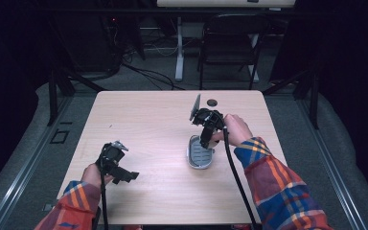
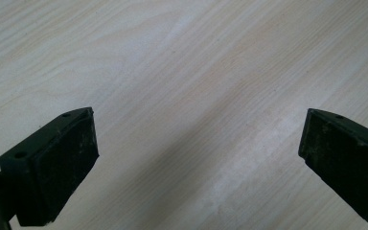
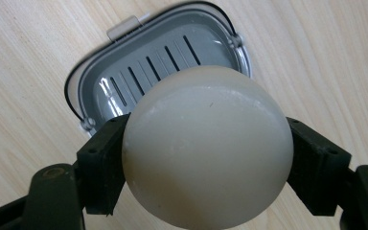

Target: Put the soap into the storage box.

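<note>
A round off-white bar of soap point(image 3: 206, 148) sits between the jaws of my right gripper point(image 3: 206, 165), which is shut on it. Just beyond the soap lies an open grey soap box point(image 3: 124, 88) with a slotted tray, a latch tab at its far rim. In the high view the right gripper point(image 1: 206, 140) points down over the far end of the soap box point(image 1: 199, 155), right of the table's middle. My left gripper point(image 1: 126, 176) hovers low at the near left, its jaws open over bare wood point(image 2: 199, 143) with nothing between them.
The light wooden table point(image 1: 148, 120) has a small black round grommet point(image 1: 212, 102) near its far edge. Beyond the table stand a dark folding chair point(image 1: 230, 45) and a white desk leg point(image 1: 179, 48), with cables on the floor.
</note>
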`<state>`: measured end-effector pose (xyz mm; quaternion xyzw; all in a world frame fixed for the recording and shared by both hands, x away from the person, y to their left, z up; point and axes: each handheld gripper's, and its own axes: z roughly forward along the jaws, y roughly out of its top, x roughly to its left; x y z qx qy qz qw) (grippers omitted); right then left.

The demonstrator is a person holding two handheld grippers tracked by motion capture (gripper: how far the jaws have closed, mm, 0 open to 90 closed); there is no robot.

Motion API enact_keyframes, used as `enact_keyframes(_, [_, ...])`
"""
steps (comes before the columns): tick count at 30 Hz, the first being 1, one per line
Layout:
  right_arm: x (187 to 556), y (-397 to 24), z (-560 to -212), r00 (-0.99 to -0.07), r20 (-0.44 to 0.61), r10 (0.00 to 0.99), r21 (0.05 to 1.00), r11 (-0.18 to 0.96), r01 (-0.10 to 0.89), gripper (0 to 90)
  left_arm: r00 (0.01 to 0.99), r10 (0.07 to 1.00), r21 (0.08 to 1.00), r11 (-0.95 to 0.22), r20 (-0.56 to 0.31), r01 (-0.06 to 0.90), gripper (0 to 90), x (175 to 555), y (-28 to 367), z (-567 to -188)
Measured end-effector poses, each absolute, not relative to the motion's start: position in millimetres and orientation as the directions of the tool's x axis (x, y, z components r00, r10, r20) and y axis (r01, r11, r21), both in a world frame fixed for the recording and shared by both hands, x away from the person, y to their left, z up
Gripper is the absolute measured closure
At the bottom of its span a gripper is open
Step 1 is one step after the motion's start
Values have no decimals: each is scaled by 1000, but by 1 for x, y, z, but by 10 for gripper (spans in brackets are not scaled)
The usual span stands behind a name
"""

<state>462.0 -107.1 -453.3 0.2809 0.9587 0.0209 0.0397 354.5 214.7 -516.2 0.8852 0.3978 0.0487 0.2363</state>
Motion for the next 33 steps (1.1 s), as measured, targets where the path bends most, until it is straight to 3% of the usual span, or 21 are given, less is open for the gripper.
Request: enact_keyframes(33, [461,-79,-499,-868,-31,496,7,868,496,246,679,727,457,-571,-104,682,0,354,215,-516])
